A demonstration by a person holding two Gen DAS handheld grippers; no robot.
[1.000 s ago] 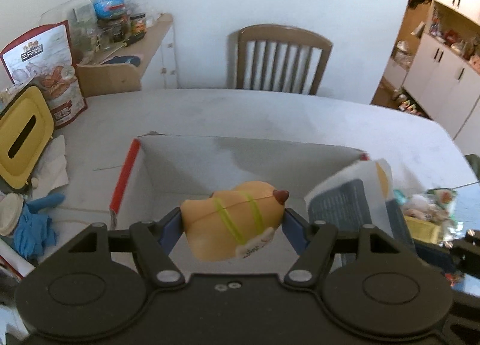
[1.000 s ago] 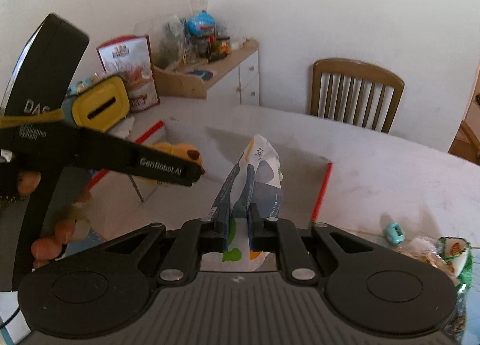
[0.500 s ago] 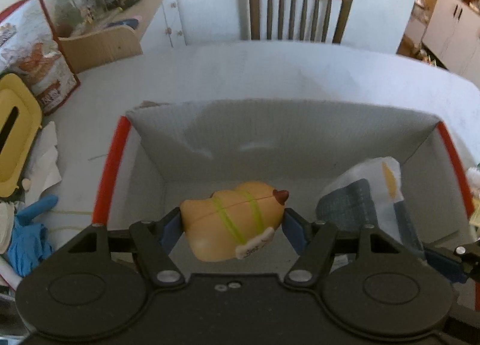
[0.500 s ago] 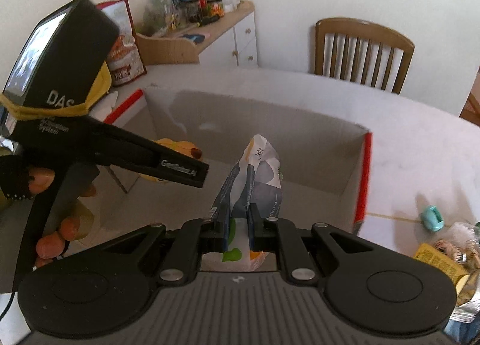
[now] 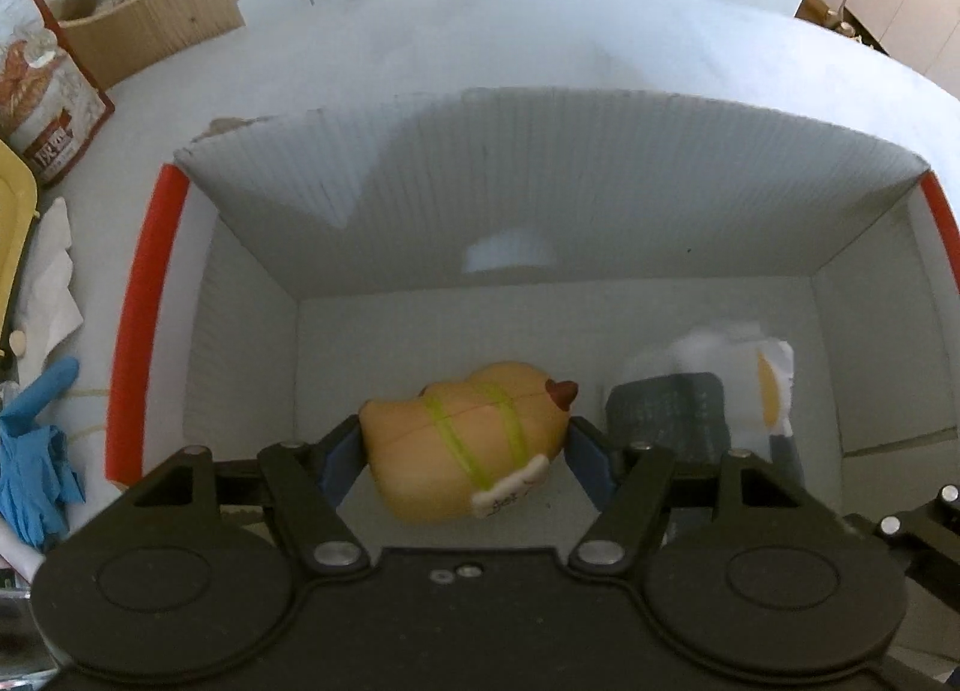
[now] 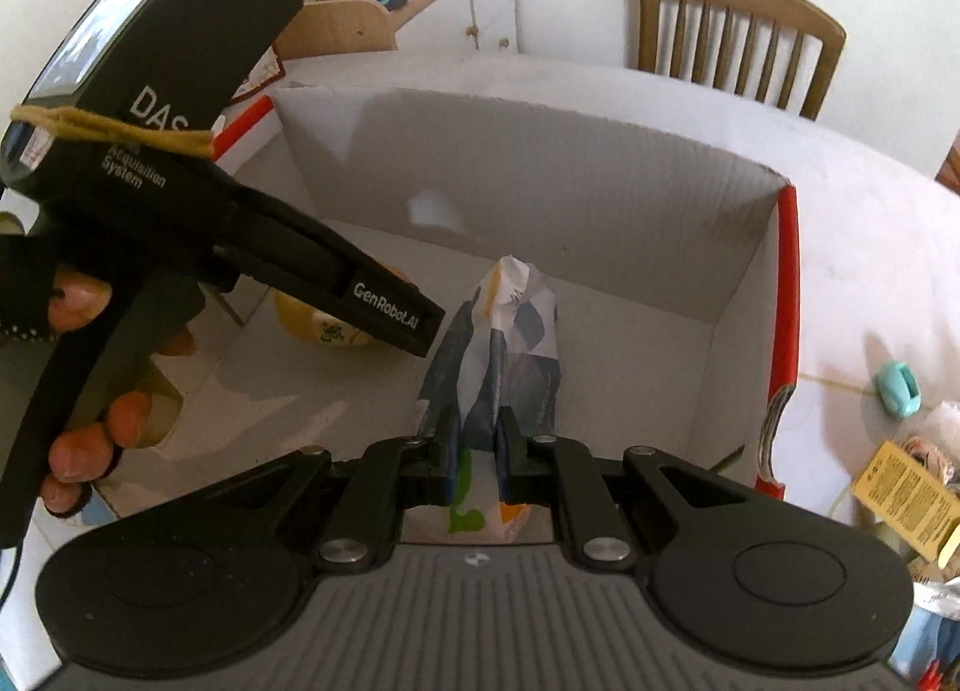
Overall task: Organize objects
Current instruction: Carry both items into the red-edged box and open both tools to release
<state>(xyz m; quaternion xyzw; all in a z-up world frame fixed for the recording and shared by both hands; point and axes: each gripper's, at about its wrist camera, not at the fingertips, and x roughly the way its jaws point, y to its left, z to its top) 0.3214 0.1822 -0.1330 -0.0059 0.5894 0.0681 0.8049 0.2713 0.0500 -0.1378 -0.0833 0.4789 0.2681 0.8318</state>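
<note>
The soft yellow toy (image 5: pixel 465 439) hangs low inside the white box (image 5: pixel 540 199), squeezed between the left gripper (image 5: pixel 465 451) fingers, ready to drop. Just right, the right gripper (image 6: pixel 477 451) pinches a crinkly packet (image 6: pixel 501 343) for the same box.

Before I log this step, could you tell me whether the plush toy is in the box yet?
Partly: the plush toy hangs inside the box, clamped in the left gripper; whether it touches the floor cannot be told.
</note>
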